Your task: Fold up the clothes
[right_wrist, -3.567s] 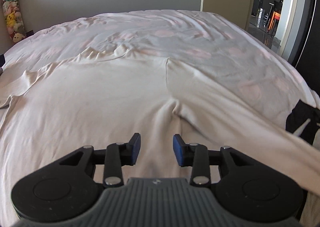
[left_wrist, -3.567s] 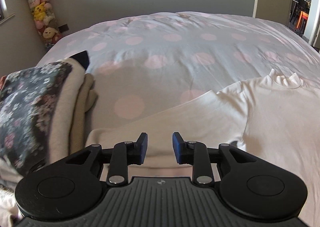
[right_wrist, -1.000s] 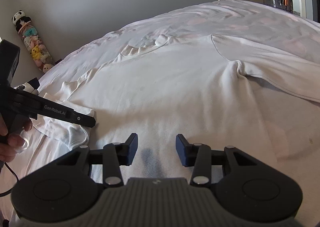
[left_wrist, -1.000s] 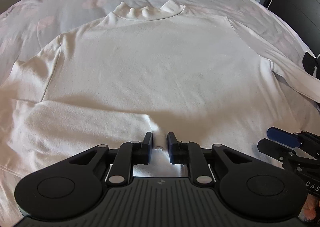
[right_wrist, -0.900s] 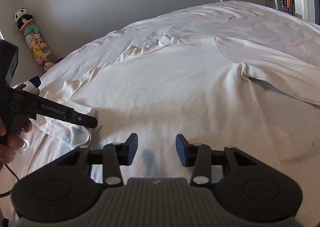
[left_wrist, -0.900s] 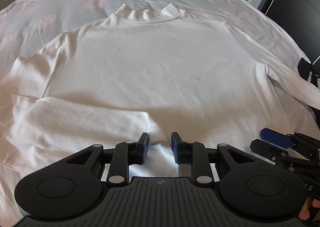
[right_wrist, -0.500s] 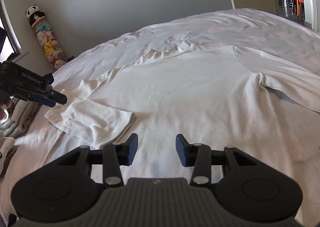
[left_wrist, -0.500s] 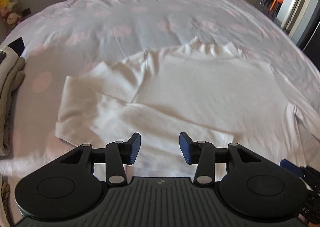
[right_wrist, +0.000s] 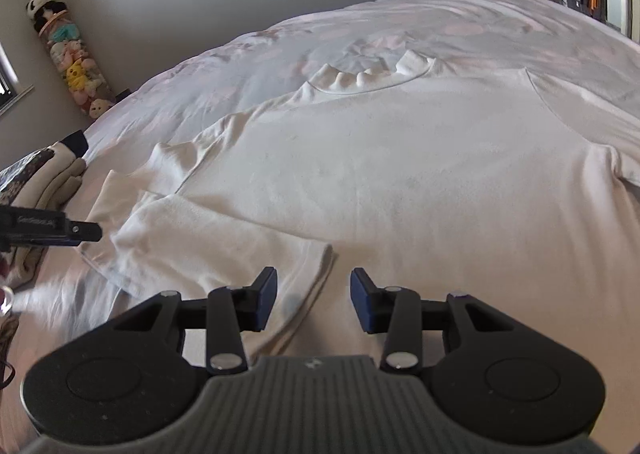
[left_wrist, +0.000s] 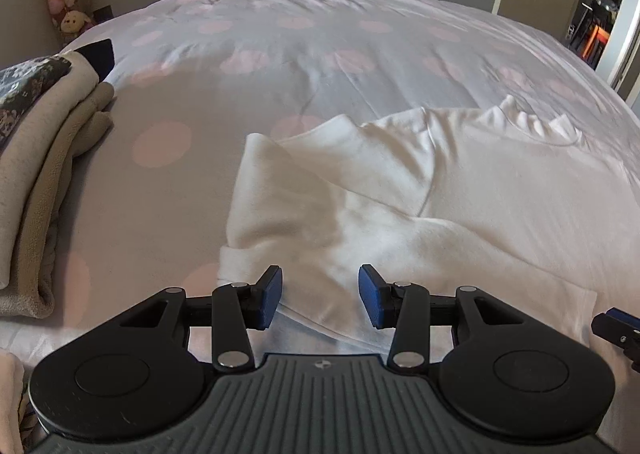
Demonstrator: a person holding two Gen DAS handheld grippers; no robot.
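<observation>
A white long-sleeved top (right_wrist: 400,174) lies flat on the bed, collar (right_wrist: 368,74) at the far side. Its left sleeve (right_wrist: 208,242) is folded in across the body; the sleeve also shows in the left wrist view (left_wrist: 320,214). My left gripper (left_wrist: 320,296) is open and empty, just above the folded sleeve's near edge. My right gripper (right_wrist: 312,300) is open and empty, over the sleeve cuff (right_wrist: 316,274) near the hem. The left gripper's finger (right_wrist: 76,232) shows at the left of the right wrist view.
The bed has a pale cover with pink dots (left_wrist: 320,54). A stack of folded clothes (left_wrist: 44,142) lies at the left edge. A column of soft toys (right_wrist: 76,66) stands by the wall. A doorway (left_wrist: 600,6) opens at the far right.
My left gripper let go of the sleeve after laying it across the body, opened, and pulled back to the left. My right gripper stayed open and shifted slightly toward the cuff.
</observation>
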